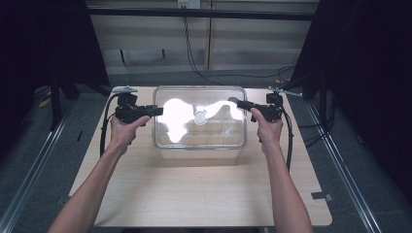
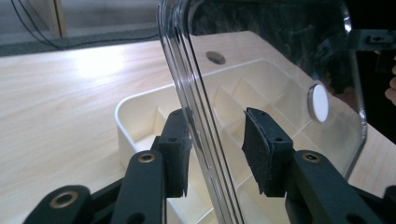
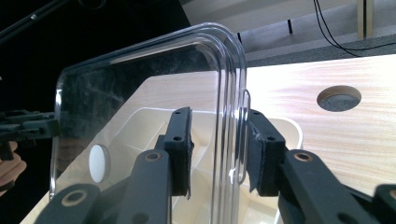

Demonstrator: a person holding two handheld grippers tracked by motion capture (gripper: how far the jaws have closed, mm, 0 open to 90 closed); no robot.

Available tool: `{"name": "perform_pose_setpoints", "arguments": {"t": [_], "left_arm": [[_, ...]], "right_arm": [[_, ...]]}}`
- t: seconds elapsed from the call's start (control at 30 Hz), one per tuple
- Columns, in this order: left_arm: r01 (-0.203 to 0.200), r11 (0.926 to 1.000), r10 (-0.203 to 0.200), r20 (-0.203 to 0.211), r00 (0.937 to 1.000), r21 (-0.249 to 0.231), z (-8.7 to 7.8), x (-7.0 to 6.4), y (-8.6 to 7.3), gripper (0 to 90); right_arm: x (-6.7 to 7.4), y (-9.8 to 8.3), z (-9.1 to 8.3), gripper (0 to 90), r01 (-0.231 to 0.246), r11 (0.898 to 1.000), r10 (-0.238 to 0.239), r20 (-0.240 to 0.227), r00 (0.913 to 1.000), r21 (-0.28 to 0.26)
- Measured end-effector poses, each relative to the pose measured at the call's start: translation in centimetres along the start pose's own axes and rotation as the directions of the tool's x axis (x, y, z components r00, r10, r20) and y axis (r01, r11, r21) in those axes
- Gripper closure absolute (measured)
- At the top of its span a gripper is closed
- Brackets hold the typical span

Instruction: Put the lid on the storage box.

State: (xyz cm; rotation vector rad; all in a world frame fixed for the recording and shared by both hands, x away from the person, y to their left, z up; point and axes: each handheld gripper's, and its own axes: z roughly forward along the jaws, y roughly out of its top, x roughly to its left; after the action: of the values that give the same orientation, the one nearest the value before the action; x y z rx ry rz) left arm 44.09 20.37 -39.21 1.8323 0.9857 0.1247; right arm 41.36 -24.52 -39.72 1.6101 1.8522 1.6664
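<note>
Two grippers are flanking a clear lid on the desk: the left gripper and right gripper, jaws narrowly apart, are straddling its short edges. The lid, long axis left-right, is sitting above a cream compartmented bin.

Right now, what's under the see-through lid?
Under the clear lid sits a cream box, split by dividers into compartments. The ones that show look empty. From above, glare on the lid hides much of the inside.
</note>
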Motion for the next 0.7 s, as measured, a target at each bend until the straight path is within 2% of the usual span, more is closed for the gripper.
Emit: {"name": "perform_pose_setpoints", "arguments": {"t": [0.1,0.17,0.2,0.23,0.33,0.37,0.4,0.43,0.6,0.7], "left_arm": [[-0.015,0.9981,0.015,-0.003,0.9999,0.059,0.6,0.3,-1.1,58.4],[0.018,0.9991,-0.019,0.02,0.9996,0.038,0.6,0.8,-1.4,60.4],[0.018,0.9991,-0.019,0.02,0.9996,0.038,0.6,0.8,-1.4,60.9],[0.023,0.9988,-0.024,0.015,0.9996,0.044,0.7,0.9,-1.4,60.8],[0.019,0.9991,-0.019,0.007,0.9998,0.039,0.6,0.9,-1.0,63.3],[0.029,0.9992,-0.029,0.002,0.9996,0.029,0.5,1.0,-0.8,65.5],[0.031,0.9993,-0.031,-0.024,0.9992,0.021,0.4,1.2,-0.4,67.6],[0.04,0.9991,-0.039,-0.021,0.999,0.017,0.4,1.4,-0.3,69.5],[0.057,0.9978,-0.056,-0.028,0.998,0.035,1.2,1.8,-0.8,66.2],[0.086,0.9958,-0.085,-0.029,0.996,0.033,1.9,2.2,-0.9,65.4]], "right_arm": [[0.0,-0.2,0.6,65.5,0.017,0.999,-0.018,0.026,0.9995,0.032],[-0.2,-0.4,0.8,65.7,0.02,0.999,-0.022,0.046,0.9987,0.034],[-0.2,-0.4,0.8,65.7,0.02,0.999,-0.022,0.046,0.9987,0.034],[-0.4,-0.5,1.0,65.9,-0.003,1.0,0.002,0.044,0.999,0.027],[-0.4,-0.4,1.2,65.5,-0.007,1.0,0.005,0.051,0.9987,0.031],[-0.8,-0.5,1.3,65.0,-0.02,0.999,0.018,0.053,0.9984,0.036],[-0.9,-0.5,1.4,64.9,-0.03,0.999,0.028,0.054,0.9981,0.036],[-1.0,-0.6,1.5,64.2,-0.036,0.999,0.033,0.059,0.9977,0.04],[-1.3,-0.8,2.1,62.7,-0.037,0.998,0.033,0.074,0.9967,0.059],[-1.6,-1.1,3.0,59.2,-0.045,0.995,0.034,0.112,0.9931,0.092]]}}
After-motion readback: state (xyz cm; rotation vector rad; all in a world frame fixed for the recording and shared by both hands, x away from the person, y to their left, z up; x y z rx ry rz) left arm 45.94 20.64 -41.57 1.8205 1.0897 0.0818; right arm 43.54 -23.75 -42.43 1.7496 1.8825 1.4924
